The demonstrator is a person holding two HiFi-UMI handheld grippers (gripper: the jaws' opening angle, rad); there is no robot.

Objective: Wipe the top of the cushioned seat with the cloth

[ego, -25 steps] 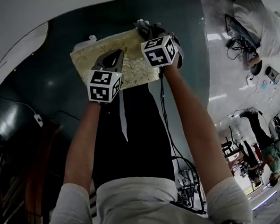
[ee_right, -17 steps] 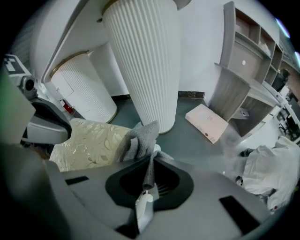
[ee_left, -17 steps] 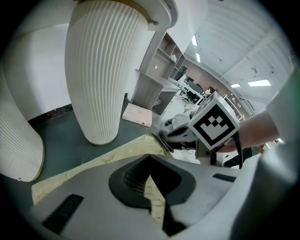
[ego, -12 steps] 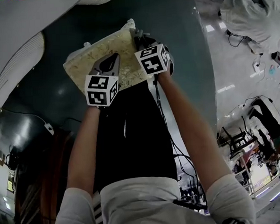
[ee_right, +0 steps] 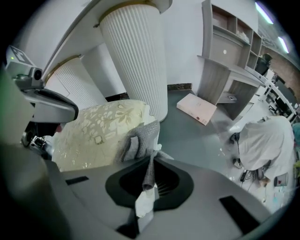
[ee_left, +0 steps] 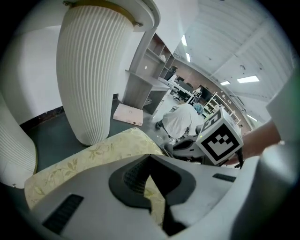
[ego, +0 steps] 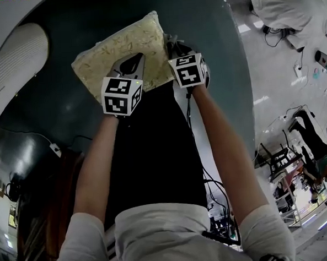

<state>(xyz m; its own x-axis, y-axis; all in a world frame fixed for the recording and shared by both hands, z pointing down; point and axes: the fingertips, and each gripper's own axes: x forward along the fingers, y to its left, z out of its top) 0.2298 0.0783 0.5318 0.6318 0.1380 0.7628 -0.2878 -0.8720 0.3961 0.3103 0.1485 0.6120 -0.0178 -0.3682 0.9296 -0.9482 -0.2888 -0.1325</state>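
The pale yellow floral cushion (ego: 120, 47) lies on the dark floor in front of my legs. My left gripper (ego: 132, 64) is at its near edge, jaws shut, with cushion fabric (ee_left: 157, 201) showing in the slit between them. At the cushion's right edge my right gripper (ego: 176, 48) is shut on a grey knitted cloth (ee_right: 140, 138), whose white tag (ee_right: 144, 204) hangs down between the jaws. The cloth bunches up over the cushion's corner (ee_right: 101, 129). In the left gripper view the right gripper's marker cube (ee_left: 220, 138) sits just past the cushion.
Two white ribbed columns (ee_right: 136, 56) (ee_right: 77, 84) stand right behind the cushion. A flat pink box (ee_right: 197, 108) lies on the floor near a grey shelf unit (ee_right: 229, 51). A person in white (ee_right: 265, 145) crouches beyond, among cables (ego: 214, 193).
The cushion now looks turned, its far corner swung upward in the head view. Both grippers stay at its near edge. The right gripper and cloth sit nearer the cushion's right side.
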